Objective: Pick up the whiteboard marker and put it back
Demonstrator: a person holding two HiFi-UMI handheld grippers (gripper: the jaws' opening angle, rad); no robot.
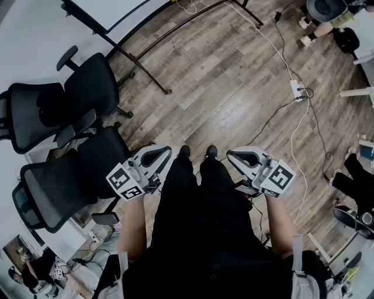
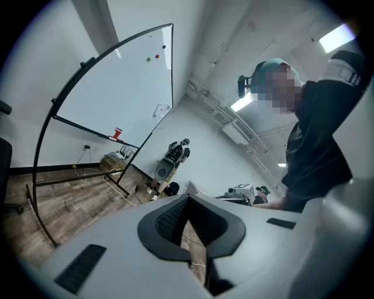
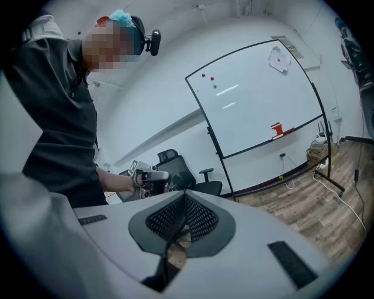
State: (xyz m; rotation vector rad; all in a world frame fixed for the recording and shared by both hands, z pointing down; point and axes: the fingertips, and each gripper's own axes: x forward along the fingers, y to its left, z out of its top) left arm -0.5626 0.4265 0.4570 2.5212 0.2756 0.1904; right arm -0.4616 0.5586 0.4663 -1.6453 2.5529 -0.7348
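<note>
L claw (image 1: pixel 153 156), R claw (image 1: pixel 245 157) closed; whiteboard (image 1: pixel 117 9) cut off, head view

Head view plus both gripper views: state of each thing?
left gripper: shut, nothing held.
right gripper: shut, nothing held.
whiteboard: standing on its stand, nearly blank.
red item: at the whiteboard's lower edge; marker or not, cannot tell.
office chairs: two, unoccupied.
</note>
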